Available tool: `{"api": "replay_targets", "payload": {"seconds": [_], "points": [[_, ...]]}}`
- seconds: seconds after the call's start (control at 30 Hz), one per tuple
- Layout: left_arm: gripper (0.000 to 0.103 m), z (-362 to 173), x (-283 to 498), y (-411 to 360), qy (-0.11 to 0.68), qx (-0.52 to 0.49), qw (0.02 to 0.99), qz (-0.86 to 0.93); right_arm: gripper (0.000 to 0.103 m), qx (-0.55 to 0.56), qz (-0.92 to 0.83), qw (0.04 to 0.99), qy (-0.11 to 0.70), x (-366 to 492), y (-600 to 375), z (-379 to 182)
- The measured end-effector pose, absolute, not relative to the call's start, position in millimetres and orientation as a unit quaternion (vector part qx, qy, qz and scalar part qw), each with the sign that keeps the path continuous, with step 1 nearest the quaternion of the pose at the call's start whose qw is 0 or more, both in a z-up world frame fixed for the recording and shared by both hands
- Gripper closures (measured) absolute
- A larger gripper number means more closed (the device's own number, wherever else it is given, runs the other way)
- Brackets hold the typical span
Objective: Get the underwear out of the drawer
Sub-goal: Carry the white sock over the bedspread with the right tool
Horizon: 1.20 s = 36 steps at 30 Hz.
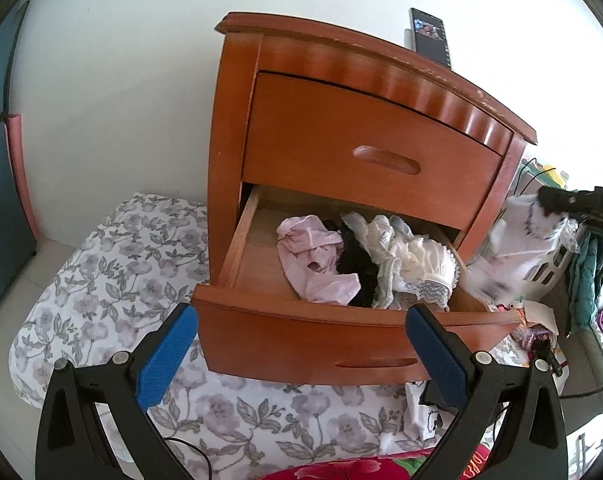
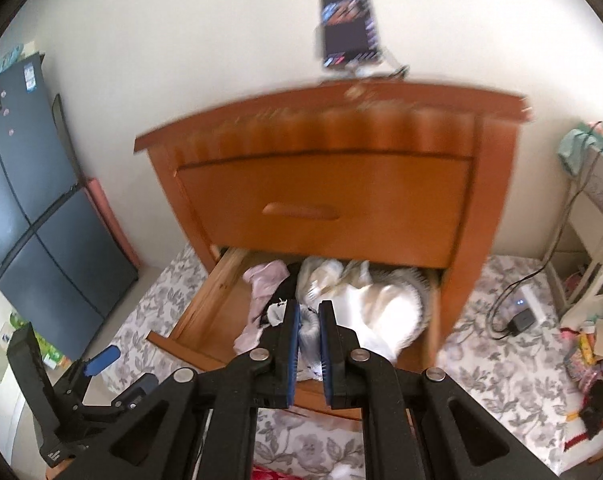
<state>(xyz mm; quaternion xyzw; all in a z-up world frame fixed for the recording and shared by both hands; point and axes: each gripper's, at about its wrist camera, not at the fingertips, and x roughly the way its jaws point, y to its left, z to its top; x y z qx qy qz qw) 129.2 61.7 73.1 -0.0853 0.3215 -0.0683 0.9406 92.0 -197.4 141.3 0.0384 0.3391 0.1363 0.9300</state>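
Note:
The wooden nightstand's lower drawer (image 1: pixel 261 316) (image 2: pixel 189 320) stands pulled out. In it lie pink underwear (image 1: pixel 313 260) (image 2: pixel 263 278), a black piece (image 1: pixel 351 264) and a white lacy heap (image 1: pixel 405 264) (image 2: pixel 385 308). My left gripper (image 1: pixel 301 312) is open in front of the drawer's front panel and holds nothing; in the right wrist view it sits low on the left (image 2: pixel 97 360). My right gripper (image 2: pixel 309 308) is shut on a white garment (image 2: pixel 308 334) above the drawer's front. From the left wrist view that gripper (image 1: pixel 581 204) hangs right of the nightstand, the white garment (image 1: pixel 521 240) dangling blurred from it.
A phone (image 1: pixel 431 36) (image 2: pixel 347 24) stands propped on the nightstand top. Floral bedding (image 1: pixel 113 264) (image 2: pixel 497 360) lies under and around the nightstand. A dark fridge (image 2: pixel 33 208) stands left. A charger with cable (image 2: pixel 521 320), a white shelf unit (image 2: pixel 597 216) and scattered clothes (image 1: pixel 585 276) are on the right.

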Motion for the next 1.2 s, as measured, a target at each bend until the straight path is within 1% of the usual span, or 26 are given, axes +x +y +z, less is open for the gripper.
{"api": "replay_targets", "payload": {"seconds": [0.33,0.6,0.9,1.2], "points": [[0.000,82.1,125.0,38.8,0.317,-0.058,0.943,-0.084,0.093,0.056,0.075,0.950,0.299,60.7,-274.0,171.0],[0.000,82.1,125.3,22.5,0.321,-0.044,0.942,-0.092,0.093,0.070,0.027,0.950,0.303,47.2,-329.0,160.6],[0.000,76.2,128.2,11.3,0.331,-0.034,0.938,-0.100,0.093,0.076,-0.018,0.938,0.339,61.7,-358.2,109.8],[0.000,69.5,132.2,13.6,0.339,-0.036,0.935,-0.096,0.093,0.114,-0.053,0.899,0.419,85.7,-381.9,27.0]]}}
